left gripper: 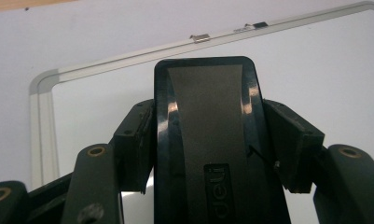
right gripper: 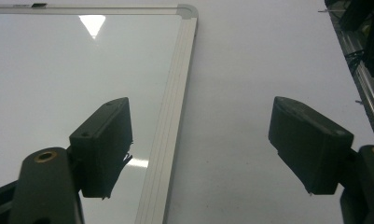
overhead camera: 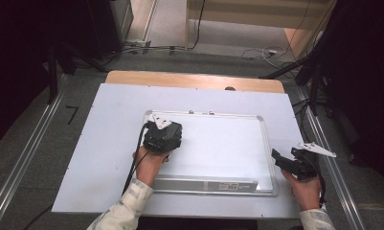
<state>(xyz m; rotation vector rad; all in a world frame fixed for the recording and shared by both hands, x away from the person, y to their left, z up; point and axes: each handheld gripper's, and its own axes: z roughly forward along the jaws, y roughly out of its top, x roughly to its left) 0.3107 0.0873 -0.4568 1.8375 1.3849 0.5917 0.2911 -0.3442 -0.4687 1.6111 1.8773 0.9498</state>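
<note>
My left hand-held gripper [left gripper: 205, 154] clamps a black eraser [left gripper: 205, 140] over the whiteboard [overhead camera: 218, 143] beneath it; I should press flat. My right hand-held gripper [right gripper: 201, 149] hangs apart, straddling the board's edge.

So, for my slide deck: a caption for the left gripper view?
Left gripper clamps a black Deli whiteboard eraser over the whiteboard.

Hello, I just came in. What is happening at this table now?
A person works at a table with a hand-held gripper in each hand. The left hand-held gripper is shut on a black whiteboard eraser marked "deli", over the left part of a blank whiteboard. The right hand-held gripper is open and holds nothing, straddling the board's right frame edge.
</note>
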